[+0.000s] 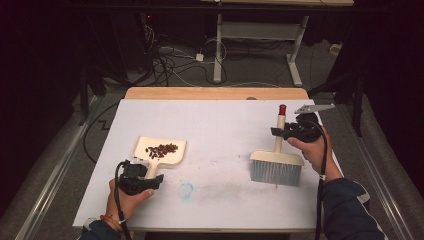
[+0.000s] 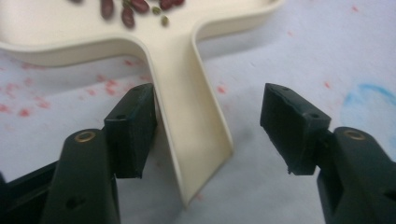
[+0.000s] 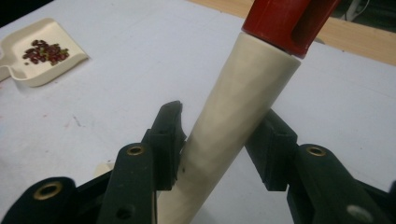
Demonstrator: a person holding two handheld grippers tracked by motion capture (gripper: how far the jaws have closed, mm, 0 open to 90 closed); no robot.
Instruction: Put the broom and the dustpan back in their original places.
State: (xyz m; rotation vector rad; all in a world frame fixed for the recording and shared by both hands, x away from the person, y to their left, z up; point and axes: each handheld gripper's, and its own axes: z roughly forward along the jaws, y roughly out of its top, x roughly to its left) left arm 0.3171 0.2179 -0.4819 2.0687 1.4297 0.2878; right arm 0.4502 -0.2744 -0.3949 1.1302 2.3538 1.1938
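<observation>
The cream dustpan (image 1: 161, 150) with red beans (image 1: 161, 149) lies left of the brush (image 1: 276, 167). Its handle sits between the left gripper's (image 2: 205, 135) wide-open jaws, touching one. The right gripper (image 3: 219, 144) is clamped on the brush's handle (image 3: 233, 126) below the red cap (image 3: 287, 21). No writing is readable.

My left gripper (image 1: 156, 181) sits low by my left hand (image 1: 129, 196), and its jaws are wide apart. My right gripper (image 1: 276, 131) is up higher in my right hand (image 1: 311, 150), jaws squeezed tight. My arms come in from below.
</observation>
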